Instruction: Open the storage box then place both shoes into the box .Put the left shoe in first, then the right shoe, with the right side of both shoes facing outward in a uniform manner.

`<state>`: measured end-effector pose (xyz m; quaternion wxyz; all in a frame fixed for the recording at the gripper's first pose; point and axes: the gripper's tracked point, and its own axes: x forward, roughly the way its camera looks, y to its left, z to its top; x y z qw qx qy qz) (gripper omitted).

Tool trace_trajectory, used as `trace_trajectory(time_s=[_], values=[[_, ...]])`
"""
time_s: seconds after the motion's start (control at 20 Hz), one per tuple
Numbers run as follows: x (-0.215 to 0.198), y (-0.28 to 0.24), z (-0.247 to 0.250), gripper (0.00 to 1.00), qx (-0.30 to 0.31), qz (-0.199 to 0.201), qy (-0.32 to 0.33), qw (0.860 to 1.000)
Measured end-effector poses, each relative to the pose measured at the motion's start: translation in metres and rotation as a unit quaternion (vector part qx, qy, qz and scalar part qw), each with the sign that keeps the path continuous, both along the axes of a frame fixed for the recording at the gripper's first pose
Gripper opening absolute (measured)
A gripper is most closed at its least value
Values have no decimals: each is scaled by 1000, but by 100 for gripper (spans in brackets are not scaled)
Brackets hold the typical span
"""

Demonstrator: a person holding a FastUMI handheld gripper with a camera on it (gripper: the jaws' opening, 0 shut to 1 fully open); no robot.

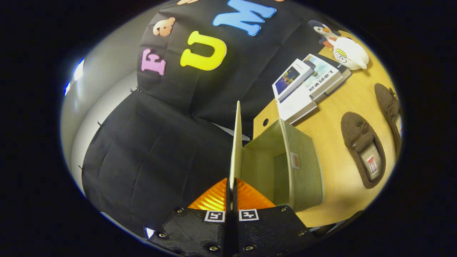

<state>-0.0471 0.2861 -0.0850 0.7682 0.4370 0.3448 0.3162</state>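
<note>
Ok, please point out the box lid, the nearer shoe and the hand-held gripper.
Lid (pixel 236 142): gripper view, middle of its thin edge, pinched between the fingers.
Nearer shoe (pixel 361 141): gripper view, its brown upper, beside the open box.
Hand-held gripper (pixel 230 185): gripper view, between the fingertips, shut on the lid.

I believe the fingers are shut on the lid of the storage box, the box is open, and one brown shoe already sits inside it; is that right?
Not quite: the gripper view shows the storage box with no shoe inside. Both brown shoes lie on the table beyond the box. The rest holds: the fingers are shut on the raised lid, and the box is open.
</note>
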Motion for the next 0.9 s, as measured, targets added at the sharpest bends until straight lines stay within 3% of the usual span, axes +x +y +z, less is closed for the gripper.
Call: trace_trajectory(time_s=[0.55, 0.9], values=[[-3, 74, 52, 0, -75, 30, -85, 993], [-15, 142, 61, 0, -137, 72, -141, 978]])
